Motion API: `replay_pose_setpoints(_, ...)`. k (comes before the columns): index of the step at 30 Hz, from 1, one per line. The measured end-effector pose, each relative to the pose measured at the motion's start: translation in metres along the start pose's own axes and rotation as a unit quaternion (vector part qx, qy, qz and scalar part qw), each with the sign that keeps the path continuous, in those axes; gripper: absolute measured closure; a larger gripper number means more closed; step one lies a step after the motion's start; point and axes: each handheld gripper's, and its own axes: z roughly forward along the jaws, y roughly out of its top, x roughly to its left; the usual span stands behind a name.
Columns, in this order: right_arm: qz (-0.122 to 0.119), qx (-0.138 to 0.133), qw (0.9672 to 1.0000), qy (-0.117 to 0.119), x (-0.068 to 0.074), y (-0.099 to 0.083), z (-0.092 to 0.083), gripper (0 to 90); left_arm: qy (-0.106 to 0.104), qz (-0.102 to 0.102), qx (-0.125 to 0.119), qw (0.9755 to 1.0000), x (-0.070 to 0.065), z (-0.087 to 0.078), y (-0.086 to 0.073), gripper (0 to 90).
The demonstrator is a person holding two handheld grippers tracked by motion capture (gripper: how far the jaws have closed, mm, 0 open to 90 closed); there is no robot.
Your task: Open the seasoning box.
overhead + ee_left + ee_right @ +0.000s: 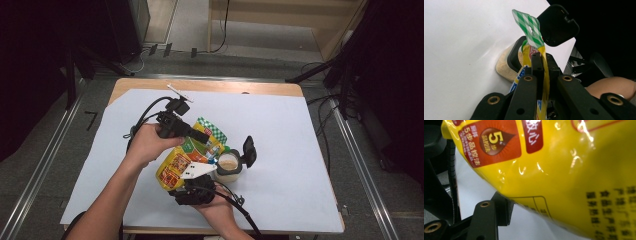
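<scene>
Yellow pouch [182, 162] with a green-checked top edge [529, 28] is held up over the white sheet [285, 130] that covers the table, near the middle and toward the near edge. It tilts, top toward the far right, over a small tub [228, 167] of beige powder standing on the sheet just right of it. Tub's black hinged lid [249, 150] is flipped open on the far-right side.

Left gripper [202, 136]: comes in from the left, jaws pressed together on the pouch's upper part, just below the checked edge. In the left gripper view the film is squeezed flat between the two black jaws, with tub and open lid directly beyond.

Right gripper [192, 189]: held from the near side at the pouch's lower end. In the right gripper view the full yellow body lies across the jaws; one jaw touches its underside, the other is covered. Jaws part-spread around the bulging bottom.
</scene>
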Motion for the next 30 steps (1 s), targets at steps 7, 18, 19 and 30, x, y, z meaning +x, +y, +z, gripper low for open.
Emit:
replay_pose_setpoints(7, -0.006, 0.002, 1.0, -0.007, 0.0, -0.001, 0.001, 45.3, -0.012, 0.011, 0.002, 0.9999, 0.0, -0.008, -0.002, 90.0)
replay_pose_setpoints(18, -0.002, -0.01, 0.9998, -0.017, -0.002, 0.001, -0.003, 44.9, -0.031, 0.002, -0.033, 0.999, 0.007, -0.035, -0.006, 90.0)
replay_pose_setpoints(19, 0.0, -0.01, 0.9998, -0.019, -0.003, 0.001, -0.003, 44.9, -0.031, 0.001, -0.033, 0.999, 0.008, -0.037, -0.006, 90.0)
replay_pose_setpoints(30, 0.015, -0.028, 0.9989, -0.033, -0.01, 0.003, -0.01, 44.2, -0.04, -0.003, -0.075, 0.9964, 0.015, -0.065, -0.012, 90.0)
